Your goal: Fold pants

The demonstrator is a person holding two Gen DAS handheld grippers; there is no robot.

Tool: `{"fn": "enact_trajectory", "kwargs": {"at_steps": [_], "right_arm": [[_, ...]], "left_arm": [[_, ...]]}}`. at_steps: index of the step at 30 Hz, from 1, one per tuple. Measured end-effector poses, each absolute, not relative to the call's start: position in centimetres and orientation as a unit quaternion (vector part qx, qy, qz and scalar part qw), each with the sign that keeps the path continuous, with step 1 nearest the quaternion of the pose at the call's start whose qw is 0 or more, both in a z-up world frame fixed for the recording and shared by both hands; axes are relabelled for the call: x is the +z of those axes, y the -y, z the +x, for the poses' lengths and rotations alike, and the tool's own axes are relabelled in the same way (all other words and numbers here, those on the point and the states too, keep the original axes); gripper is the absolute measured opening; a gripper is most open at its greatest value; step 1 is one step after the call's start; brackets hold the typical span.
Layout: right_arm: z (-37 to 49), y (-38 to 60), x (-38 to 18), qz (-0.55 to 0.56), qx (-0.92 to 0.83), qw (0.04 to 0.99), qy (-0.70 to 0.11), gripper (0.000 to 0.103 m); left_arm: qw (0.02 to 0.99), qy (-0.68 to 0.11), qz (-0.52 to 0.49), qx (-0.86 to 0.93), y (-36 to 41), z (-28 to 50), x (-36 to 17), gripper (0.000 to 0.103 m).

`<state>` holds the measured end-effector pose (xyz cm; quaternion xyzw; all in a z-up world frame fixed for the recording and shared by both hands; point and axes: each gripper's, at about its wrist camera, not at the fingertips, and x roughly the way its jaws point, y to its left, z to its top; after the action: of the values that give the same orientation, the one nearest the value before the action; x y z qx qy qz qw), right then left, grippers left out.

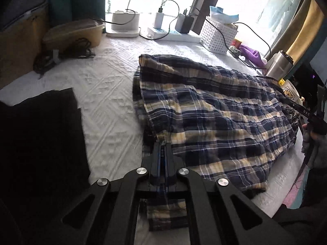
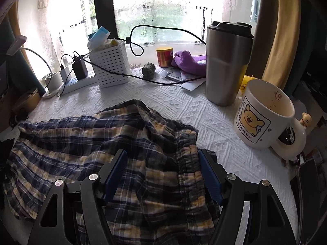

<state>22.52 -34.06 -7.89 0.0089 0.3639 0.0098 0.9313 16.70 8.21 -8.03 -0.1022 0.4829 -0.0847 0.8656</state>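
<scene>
The plaid pants (image 1: 214, 110) in navy, white and yellow lie crumpled on the white textured tablecloth (image 1: 102, 94). My left gripper (image 1: 162, 143) is shut on the near edge of the pants, and cloth hangs below its jaws. My right gripper (image 2: 161, 155) is open, its blue-padded fingers (image 2: 116, 171) resting on either side of the gathered elastic waistband (image 2: 188, 163) of the pants (image 2: 81, 143). The right gripper also shows in the left wrist view (image 1: 306, 112), at the far right end of the pants.
A steel tumbler (image 2: 226, 65) and a white bear mug (image 2: 263, 116) stand close to the right of the pants. A white perforated basket (image 2: 111, 67), power strip with chargers (image 2: 75, 79) and cables sit by the window. A dark cloth (image 1: 40, 138) lies left.
</scene>
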Motion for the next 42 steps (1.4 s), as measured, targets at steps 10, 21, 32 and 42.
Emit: {"fn": "enact_trajectory", "kwargs": {"at_steps": [10, 21, 32, 42], "right_arm": [[21.5, 34.4, -8.9, 0.013, 0.012, 0.929, -0.371, 0.073], [21.4, 35.2, -7.9, 0.022, 0.013, 0.937, -0.347, 0.073], [23.6, 26.8, -7.2, -0.016, 0.113, 0.931, -0.346, 0.072], [29.7, 20.0, -10.8, -0.055, 0.154, 0.892, -0.422, 0.072]], "left_arm": [[0.846, -0.514, -0.127, -0.053, -10.2, 16.5, -9.5, 0.002], [0.884, -0.458, -0.08, -0.05, -10.4, 20.0, -3.8, 0.02], [0.867, -0.476, -0.062, -0.131, -4.6, 27.4, -6.8, 0.02], [0.846, -0.51, -0.078, -0.137, -3.8, 31.9, -10.4, 0.044]]}}
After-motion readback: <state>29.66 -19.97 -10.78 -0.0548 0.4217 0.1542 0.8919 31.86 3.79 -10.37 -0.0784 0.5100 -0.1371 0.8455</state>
